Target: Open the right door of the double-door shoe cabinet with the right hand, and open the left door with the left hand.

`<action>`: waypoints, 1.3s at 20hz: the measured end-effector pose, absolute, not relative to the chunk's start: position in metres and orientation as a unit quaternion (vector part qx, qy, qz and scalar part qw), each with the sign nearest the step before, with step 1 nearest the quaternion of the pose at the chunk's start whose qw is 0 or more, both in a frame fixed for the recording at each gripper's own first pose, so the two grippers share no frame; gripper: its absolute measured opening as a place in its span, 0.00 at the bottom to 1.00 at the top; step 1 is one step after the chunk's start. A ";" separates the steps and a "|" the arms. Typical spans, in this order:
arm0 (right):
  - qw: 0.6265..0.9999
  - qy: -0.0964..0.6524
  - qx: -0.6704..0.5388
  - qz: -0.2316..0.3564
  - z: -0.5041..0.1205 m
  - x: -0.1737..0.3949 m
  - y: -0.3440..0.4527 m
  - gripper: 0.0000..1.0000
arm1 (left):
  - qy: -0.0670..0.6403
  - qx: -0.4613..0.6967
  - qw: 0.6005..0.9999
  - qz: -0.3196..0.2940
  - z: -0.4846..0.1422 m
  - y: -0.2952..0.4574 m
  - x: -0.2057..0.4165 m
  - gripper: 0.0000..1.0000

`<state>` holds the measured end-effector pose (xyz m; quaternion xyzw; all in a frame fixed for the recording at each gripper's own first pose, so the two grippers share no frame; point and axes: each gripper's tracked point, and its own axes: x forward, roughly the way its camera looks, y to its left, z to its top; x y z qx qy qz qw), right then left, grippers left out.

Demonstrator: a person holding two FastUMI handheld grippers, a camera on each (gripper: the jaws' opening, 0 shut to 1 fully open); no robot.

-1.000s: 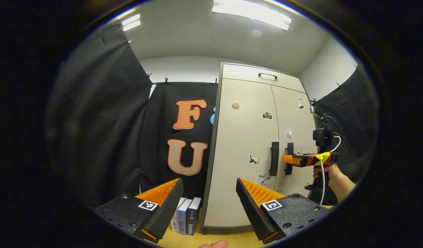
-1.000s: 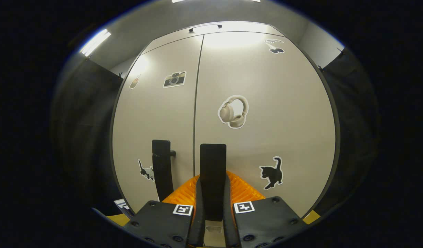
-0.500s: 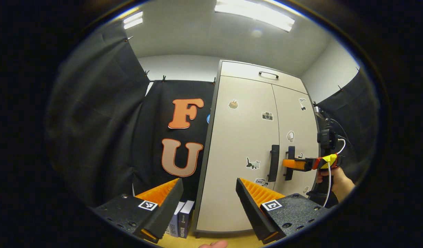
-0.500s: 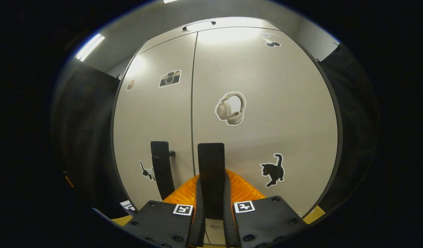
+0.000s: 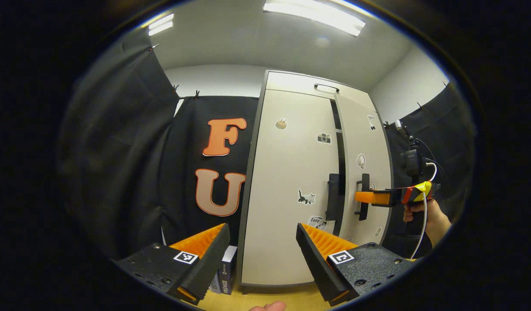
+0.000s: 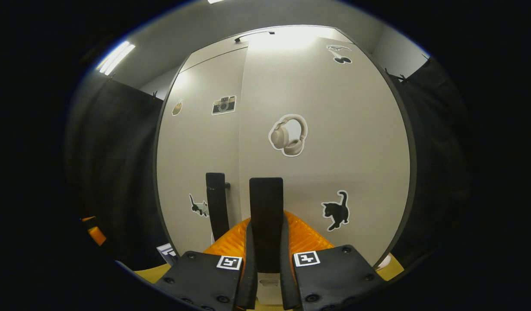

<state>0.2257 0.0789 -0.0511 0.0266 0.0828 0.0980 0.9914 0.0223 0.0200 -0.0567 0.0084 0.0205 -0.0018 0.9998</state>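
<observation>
The beige shoe cabinet (image 5: 287, 181) stands ahead, both doors covered in stickers. Its right door (image 5: 364, 160) is swung a little outward, with a dark gap beside the left door (image 5: 291, 172). My right gripper (image 5: 364, 197) is shut on the right door's black handle (image 6: 266, 224), and in the right gripper view both fingers (image 6: 249, 259) press on that bar. The left door's handle (image 5: 333, 202) stands free. My left gripper (image 5: 263, 255) hangs open, well short of the cabinet, with nothing between its fingers.
A hand (image 5: 425, 216) holds the right gripper, with a white cable hanging from it. Books (image 5: 224, 272) stand on the wooden floor (image 5: 265, 300) left of the cabinet. Black cloth walls close in on both sides. A small handle (image 5: 325, 88) sits on the top panel.
The right door has swung outward from flush, pulled by the right gripper, and a dark gap has opened between the doors. The left gripper view has shifted slightly; the left gripper stays open.
</observation>
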 end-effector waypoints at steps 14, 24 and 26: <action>0.982 0.082 0.022 0.170 -0.037 0.147 0.042 0.30 | 0.026 0.016 0.999 -0.010 -0.077 0.024 0.024 0.95; 0.986 0.076 -0.007 0.147 -0.025 0.106 -0.005 0.30 | 0.029 0.009 0.999 -0.015 -0.087 0.025 0.027 0.94; 0.988 0.076 -0.009 0.135 -0.021 0.092 -0.025 0.30 | 0.026 0.005 0.999 -0.018 -0.087 0.022 0.029 0.94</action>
